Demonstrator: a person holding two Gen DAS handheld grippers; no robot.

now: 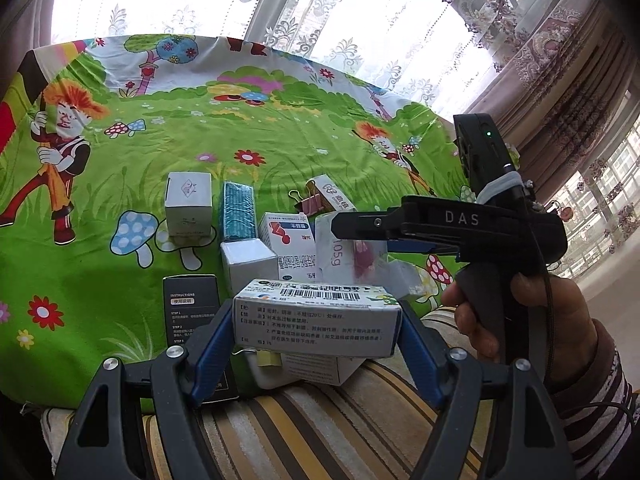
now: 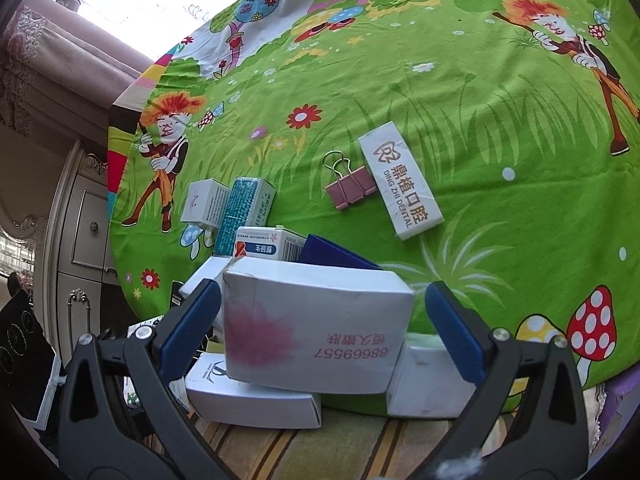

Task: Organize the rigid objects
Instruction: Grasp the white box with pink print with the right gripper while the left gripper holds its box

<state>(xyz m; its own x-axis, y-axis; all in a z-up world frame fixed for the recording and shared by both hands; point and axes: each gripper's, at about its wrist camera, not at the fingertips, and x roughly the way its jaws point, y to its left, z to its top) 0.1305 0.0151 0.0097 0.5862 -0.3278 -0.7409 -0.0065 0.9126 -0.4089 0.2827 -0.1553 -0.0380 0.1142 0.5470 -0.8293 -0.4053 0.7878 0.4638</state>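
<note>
My left gripper [image 1: 316,336] is shut on a white medicine box with a barcode [image 1: 318,318], held above other boxes at the near edge of the green cartoon cloth [image 1: 160,128]. My right gripper [image 2: 320,328] is open around a white box with a pink flower print [image 2: 316,328]; the left finger touches it, the right finger [image 2: 456,332] stands a little apart. In the left wrist view the right gripper [image 1: 440,228] comes in from the right over that same box [image 1: 352,256].
On the cloth lie a white cube box [image 1: 188,204], a teal box [image 1: 239,216], a red-and-blue medicine box [image 2: 264,248], a pink binder clip [image 2: 352,190], a dental box [image 2: 400,184] and a black instructions box [image 1: 192,304]. A striped cloth [image 1: 320,432] lies nearest.
</note>
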